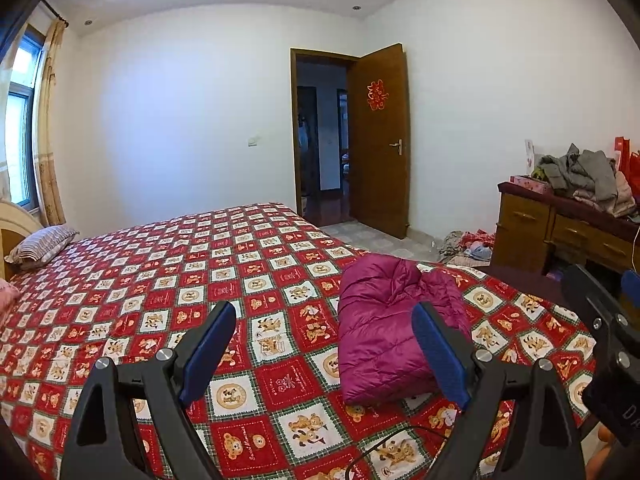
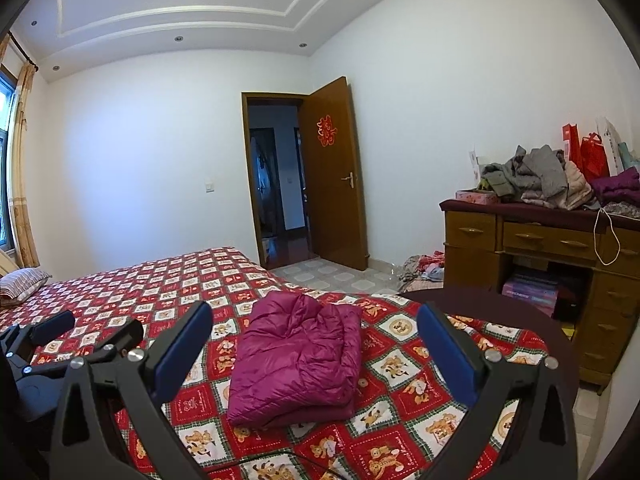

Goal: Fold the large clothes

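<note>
The magenta quilted jacket (image 2: 298, 356) lies folded into a compact bundle on the bed, ahead of your right gripper (image 2: 320, 344) and framed between its two blue-padded fingers (image 2: 182, 350), touching neither. In the left wrist view the same jacket (image 1: 390, 330) sits toward the right-hand finger, which overlaps its near edge in the picture; whether pad and fabric actually touch cannot be told from this angle. Your left gripper (image 1: 324, 346) has its fingers (image 1: 208, 350) spread wide and holds nothing; the right gripper is likewise released and empty. Each gripper shows at the edge of the other's view, side by side above the bedspread (image 2: 404, 364), a red-and-white check printed with bears. Beyond the left fingers a striped pillow (image 1: 42, 244) rests at the head of the bed. Past the right fingers stands a wooden dresser (image 2: 532, 240) bearing a heap of grey clothes (image 2: 532, 178). Farther ahead, between the fingers, the brown door (image 2: 334, 172) stands open.
</note>
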`<control>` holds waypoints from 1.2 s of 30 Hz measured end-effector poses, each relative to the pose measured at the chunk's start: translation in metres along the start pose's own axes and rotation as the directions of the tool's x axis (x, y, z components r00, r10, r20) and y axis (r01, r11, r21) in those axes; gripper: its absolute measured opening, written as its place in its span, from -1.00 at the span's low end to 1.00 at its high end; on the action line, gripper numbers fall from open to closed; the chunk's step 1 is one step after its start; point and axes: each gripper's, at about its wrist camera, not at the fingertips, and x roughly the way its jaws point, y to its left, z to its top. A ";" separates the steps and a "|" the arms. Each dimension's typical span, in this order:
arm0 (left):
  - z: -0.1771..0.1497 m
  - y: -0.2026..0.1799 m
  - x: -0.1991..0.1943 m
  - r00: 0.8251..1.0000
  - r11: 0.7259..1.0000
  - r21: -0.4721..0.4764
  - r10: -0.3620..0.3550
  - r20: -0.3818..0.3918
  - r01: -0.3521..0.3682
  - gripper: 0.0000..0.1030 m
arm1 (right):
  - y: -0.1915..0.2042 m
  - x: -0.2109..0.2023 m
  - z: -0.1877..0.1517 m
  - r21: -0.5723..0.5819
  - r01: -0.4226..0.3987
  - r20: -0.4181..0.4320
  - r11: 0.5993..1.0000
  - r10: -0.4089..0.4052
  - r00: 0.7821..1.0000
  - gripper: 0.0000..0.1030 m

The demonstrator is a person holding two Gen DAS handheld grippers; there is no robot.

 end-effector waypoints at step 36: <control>0.000 -0.014 0.025 0.999 0.999 0.048 -0.004 -0.041 0.006 0.76 | -0.012 0.020 -0.006 0.023 0.020 -0.033 1.000 -0.019 0.999 1.00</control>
